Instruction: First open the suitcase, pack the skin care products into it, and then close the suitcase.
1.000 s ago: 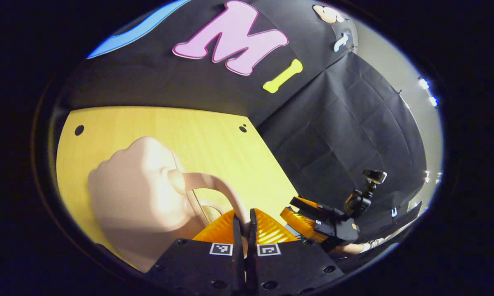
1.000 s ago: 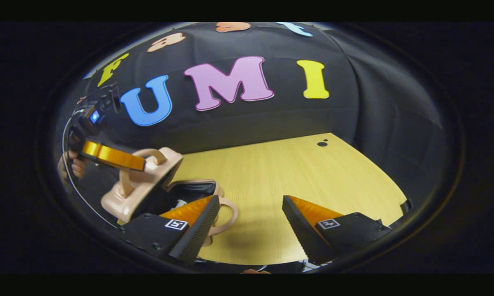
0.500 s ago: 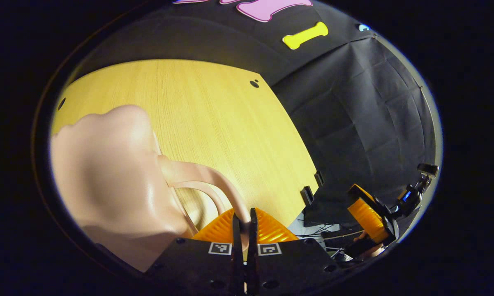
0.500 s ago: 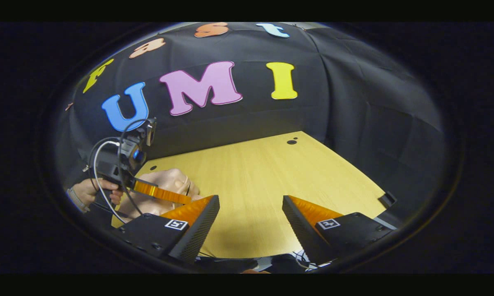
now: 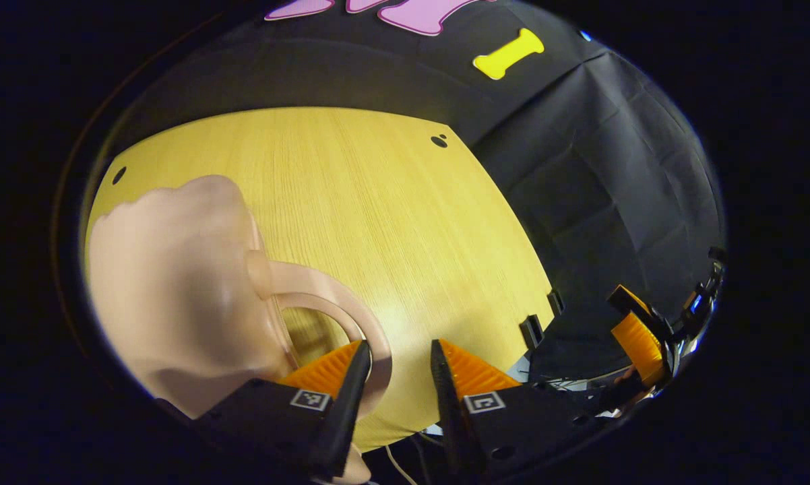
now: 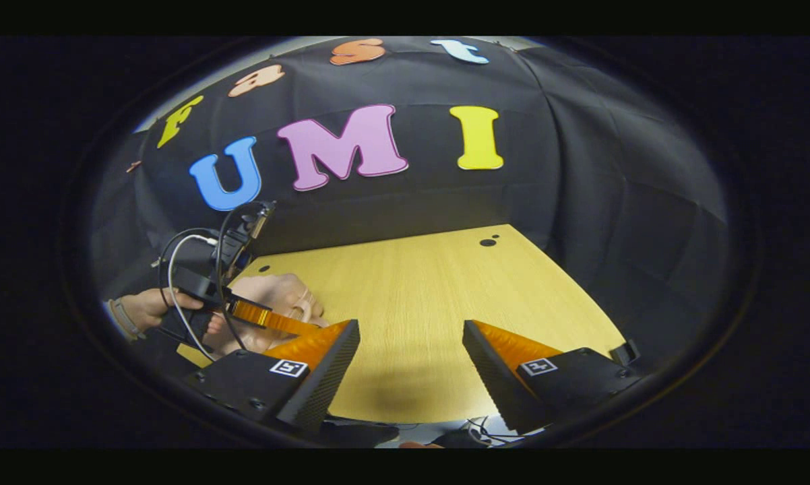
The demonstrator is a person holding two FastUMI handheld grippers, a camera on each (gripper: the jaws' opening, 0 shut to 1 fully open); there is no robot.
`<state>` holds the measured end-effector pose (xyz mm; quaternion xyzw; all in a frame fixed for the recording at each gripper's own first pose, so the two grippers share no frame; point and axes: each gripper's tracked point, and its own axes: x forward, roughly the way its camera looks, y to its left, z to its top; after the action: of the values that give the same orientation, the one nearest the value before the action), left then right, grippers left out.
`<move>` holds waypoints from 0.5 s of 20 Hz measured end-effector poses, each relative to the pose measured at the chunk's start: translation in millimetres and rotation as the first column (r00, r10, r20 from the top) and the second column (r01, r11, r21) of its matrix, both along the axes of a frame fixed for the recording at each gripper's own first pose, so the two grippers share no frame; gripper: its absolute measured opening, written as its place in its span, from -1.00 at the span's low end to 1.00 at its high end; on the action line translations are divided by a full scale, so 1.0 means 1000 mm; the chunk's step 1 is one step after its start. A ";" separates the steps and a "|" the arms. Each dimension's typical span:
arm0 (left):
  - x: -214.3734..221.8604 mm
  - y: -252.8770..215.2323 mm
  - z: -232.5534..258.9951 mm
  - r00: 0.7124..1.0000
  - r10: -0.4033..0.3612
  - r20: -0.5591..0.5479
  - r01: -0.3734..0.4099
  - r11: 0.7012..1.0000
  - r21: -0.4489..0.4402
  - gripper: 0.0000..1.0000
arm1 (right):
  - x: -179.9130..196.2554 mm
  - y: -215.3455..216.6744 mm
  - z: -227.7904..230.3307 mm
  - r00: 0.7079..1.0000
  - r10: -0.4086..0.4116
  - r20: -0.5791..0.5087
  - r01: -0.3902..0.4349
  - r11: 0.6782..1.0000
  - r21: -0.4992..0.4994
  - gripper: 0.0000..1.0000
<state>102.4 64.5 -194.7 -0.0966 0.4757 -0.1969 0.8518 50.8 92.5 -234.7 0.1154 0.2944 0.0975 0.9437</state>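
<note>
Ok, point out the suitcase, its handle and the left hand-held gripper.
suitcase (image 5: 176, 296): left gripper view, closed lid.
handle (image 5: 324, 286): left gripper view, top of loop.
left hand-held gripper (image 5: 399, 357): left gripper view, between open fingertips.

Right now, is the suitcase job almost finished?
Nearly. The pink suitcase lies shut on the wooden table, so the packing looks done. The left gripper is open beside the handle; the right gripper is open over bare table. Little seems left.

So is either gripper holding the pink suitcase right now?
No. The left gripper has its jaws open beside the suitcase handle, not pinching it. The right gripper is open over the bare table.
</note>
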 end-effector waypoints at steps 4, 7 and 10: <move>-0.012 -0.025 0.032 0.988 0.055 0.141 -0.060 0.998 0.034 0.94 | 0.010 -0.016 0.010 0.993 0.107 0.044 -0.108 0.994 0.025 0.95; -0.017 -0.042 0.073 0.936 0.082 0.344 -0.123 0.987 0.101 0.94 | 0.022 -0.026 0.024 0.976 0.197 0.090 -0.199 0.980 0.017 0.96; -0.018 -0.067 0.121 0.823 0.158 0.545 -0.244 0.966 0.089 0.94 | 0.033 -0.033 0.048 0.951 0.271 0.150 -0.274 0.962 0.003 0.96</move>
<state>84.4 -2.5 -73.3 -0.0215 0.2211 -0.0873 0.9711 83.6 59.8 -187.2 0.0774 0.2355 0.2385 0.9390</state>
